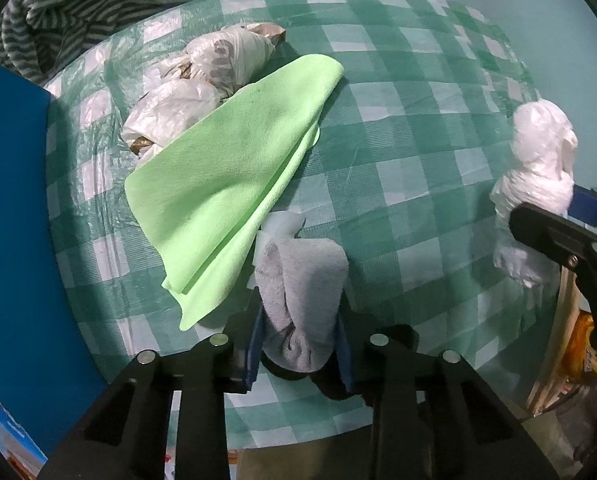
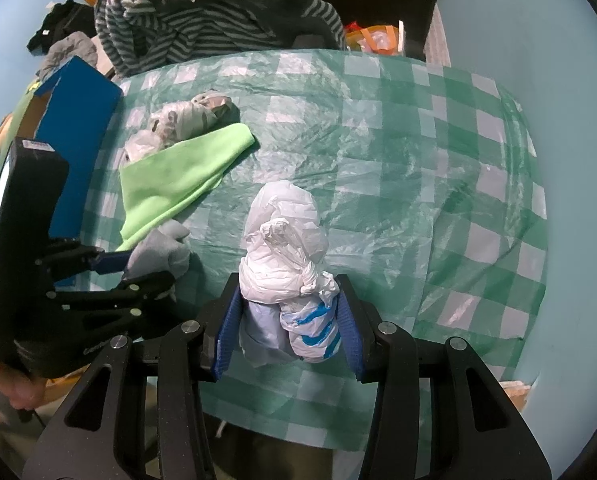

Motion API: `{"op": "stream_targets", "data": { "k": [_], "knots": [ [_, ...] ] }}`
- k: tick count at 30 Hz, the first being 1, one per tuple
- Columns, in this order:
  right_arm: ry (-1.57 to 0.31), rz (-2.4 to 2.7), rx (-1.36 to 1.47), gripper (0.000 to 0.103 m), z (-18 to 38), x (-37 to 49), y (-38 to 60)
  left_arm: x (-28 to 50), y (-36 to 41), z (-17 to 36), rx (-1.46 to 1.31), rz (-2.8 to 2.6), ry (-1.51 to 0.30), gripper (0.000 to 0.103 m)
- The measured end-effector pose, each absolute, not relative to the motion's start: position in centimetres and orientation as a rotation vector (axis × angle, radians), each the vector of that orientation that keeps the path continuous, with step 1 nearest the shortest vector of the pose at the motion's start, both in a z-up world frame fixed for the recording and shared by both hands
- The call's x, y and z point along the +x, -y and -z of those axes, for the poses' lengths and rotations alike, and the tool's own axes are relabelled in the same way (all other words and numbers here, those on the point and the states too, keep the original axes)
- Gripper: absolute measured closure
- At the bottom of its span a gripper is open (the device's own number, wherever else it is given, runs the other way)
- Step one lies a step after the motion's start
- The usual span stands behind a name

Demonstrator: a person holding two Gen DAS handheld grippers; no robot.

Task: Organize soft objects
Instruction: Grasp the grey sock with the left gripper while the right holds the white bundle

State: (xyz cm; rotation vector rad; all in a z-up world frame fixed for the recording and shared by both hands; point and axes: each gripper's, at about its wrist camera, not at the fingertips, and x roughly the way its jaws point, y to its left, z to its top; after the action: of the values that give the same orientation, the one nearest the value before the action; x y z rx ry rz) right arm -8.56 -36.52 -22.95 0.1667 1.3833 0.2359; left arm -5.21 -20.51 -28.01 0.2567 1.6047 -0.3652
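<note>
My left gripper (image 1: 300, 344) is shut on a grey sock (image 1: 302, 288) at the table's near edge; the gripper and the sock (image 2: 160, 250) also show in the right wrist view. My right gripper (image 2: 288, 330) is shut on a knotted bundle of white plastic bags (image 2: 286, 256), which also shows in the left wrist view (image 1: 534, 184). A folded light-green cloth (image 1: 234, 172) lies on the checked tablecloth (image 1: 418, 128), partly over a clump of crumpled plastic bags (image 1: 202, 80). A white slip (image 1: 282, 226) lies between cloth and sock.
A blue box (image 1: 14, 240) stands at the table's left edge. Striped grey clothing (image 2: 202, 20) is heaped behind the table. An orange and white bag (image 2: 374, 38) sits at the back. A wooden frame (image 1: 554, 340) stands off the right edge.
</note>
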Motion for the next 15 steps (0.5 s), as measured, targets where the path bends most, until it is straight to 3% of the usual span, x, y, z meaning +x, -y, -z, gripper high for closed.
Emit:
{"op": "stream_targets", "data": {
  "k": [15],
  "knots": [
    [-1.355, -0.252, 0.147, 0.058, 21.2, -7.8, 35.5, -5.7, 18.1, 22.3, 0.208, 0.396, -1.528, 0.075]
  ]
}}
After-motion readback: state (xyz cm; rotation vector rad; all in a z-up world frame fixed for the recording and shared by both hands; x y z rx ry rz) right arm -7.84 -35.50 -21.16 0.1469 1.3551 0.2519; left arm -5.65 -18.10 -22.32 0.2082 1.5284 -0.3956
